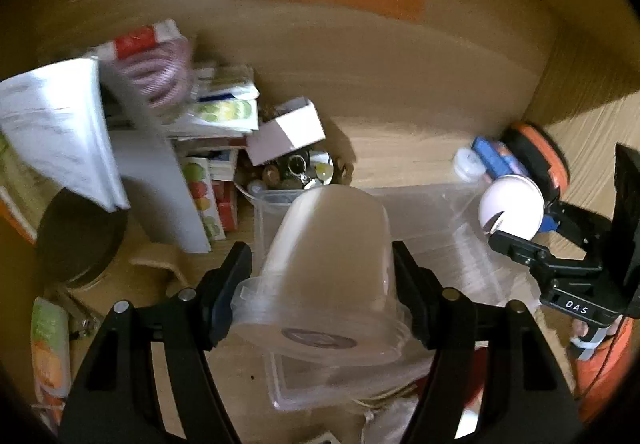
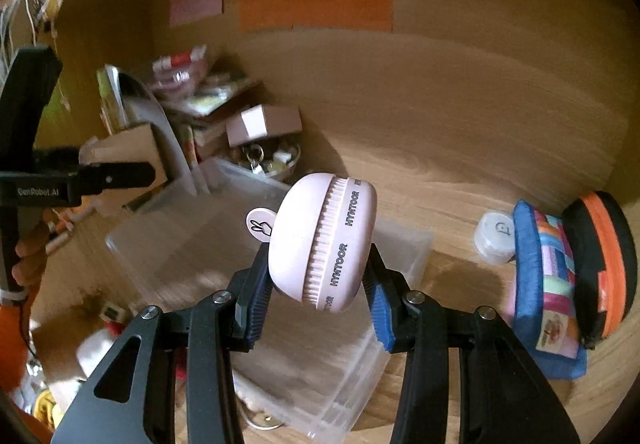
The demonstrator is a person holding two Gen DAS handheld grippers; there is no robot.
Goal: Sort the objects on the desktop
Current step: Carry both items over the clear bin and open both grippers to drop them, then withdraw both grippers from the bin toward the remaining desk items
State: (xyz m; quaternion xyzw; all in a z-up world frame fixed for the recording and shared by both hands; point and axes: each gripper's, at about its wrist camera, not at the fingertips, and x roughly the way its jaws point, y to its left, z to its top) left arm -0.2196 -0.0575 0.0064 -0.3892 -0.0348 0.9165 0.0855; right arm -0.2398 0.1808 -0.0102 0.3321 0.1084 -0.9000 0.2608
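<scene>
My left gripper (image 1: 322, 268) is shut on a stack of clear plastic cups (image 1: 326, 264), held on its side above a clear plastic storage box (image 1: 440, 219) on the wooden desk. My right gripper (image 2: 316, 264) is shut on a round pale pink device marked HYNTOOR (image 2: 324, 240), held above the same clear box (image 2: 192, 240). The pink device also shows at the right of the left wrist view (image 1: 512, 205), over the box's right end. The left gripper's body shows at the left edge of the right wrist view (image 2: 80, 179).
Books, papers and a small white carton (image 1: 286, 131) pile up at the back left beside a bowl of small items (image 1: 296, 167). A blue patchwork pouch (image 2: 548, 284), an orange-black case (image 2: 600, 264) and a white jar (image 2: 496, 238) stand at the right. Coloured sticky notes (image 2: 316, 3) hang on the back wall.
</scene>
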